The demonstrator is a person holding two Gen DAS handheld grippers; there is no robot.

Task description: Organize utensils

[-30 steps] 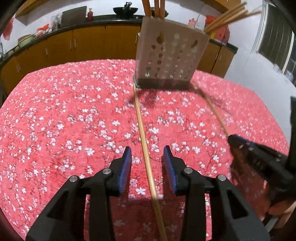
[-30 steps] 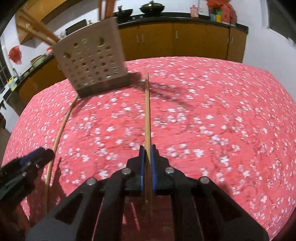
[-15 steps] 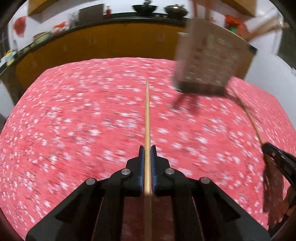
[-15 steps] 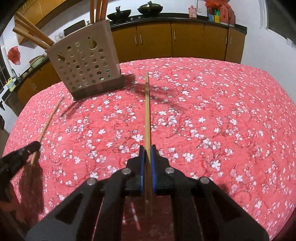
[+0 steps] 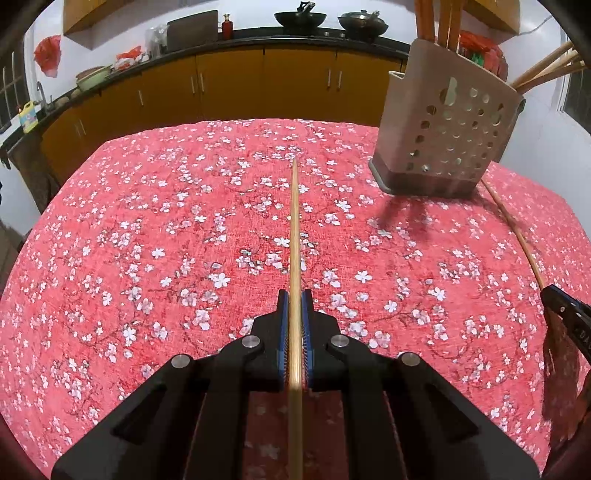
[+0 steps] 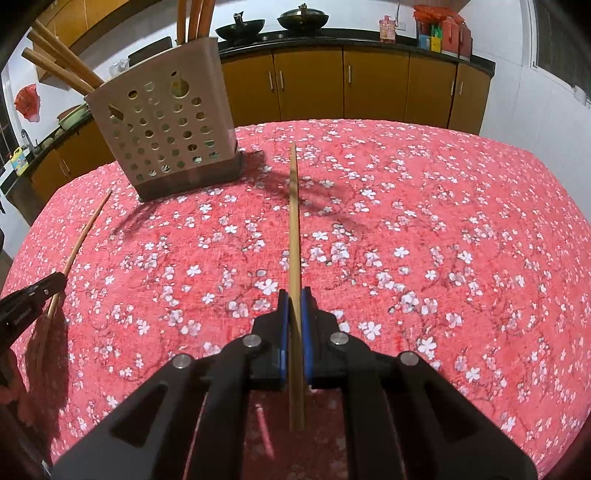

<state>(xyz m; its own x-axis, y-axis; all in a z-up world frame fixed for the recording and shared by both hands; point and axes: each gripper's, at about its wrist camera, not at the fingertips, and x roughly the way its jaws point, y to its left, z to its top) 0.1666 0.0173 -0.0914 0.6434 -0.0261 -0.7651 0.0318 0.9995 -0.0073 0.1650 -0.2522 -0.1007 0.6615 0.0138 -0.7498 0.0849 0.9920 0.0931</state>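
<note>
As you look forward along your left gripper point(image 5: 294, 306), its two blue-padded fingers point(image 5: 282, 332) are clenched on a thin wooden chopstick point(image 5: 294, 236). This chopstick runs straight ahead from between the pads, its tip pointing toward the far side of the table, above the red tablecloth point(image 5: 147, 240) printed with small white blossoms. Your right gripper point(image 6: 294, 302) is likewise clamped on a second chopstick point(image 6: 293, 221), which also juts forward over the cloth, its near end poking out behind the pads. Each gripper shows at the edge of the other's view as a black tip with its stick slanting away across the cloth.

Farther along the table stands a beige perforated utensil holder point(image 5: 443, 136), upright on the cloth. It sits ahead and to the right of your left gripper, and ahead and to the left of your right gripper point(image 6: 166, 133). Several more wooden sticks point(image 6: 62, 62) already stand in the holder, some upright and some leaning out over its rim.

Beyond the table, a row of orange-brown kitchen cabinets point(image 5: 236, 85) runs under a dark counter. On the counter rest two dark woks point(image 6: 240, 26), a few jars and red packages.
</note>
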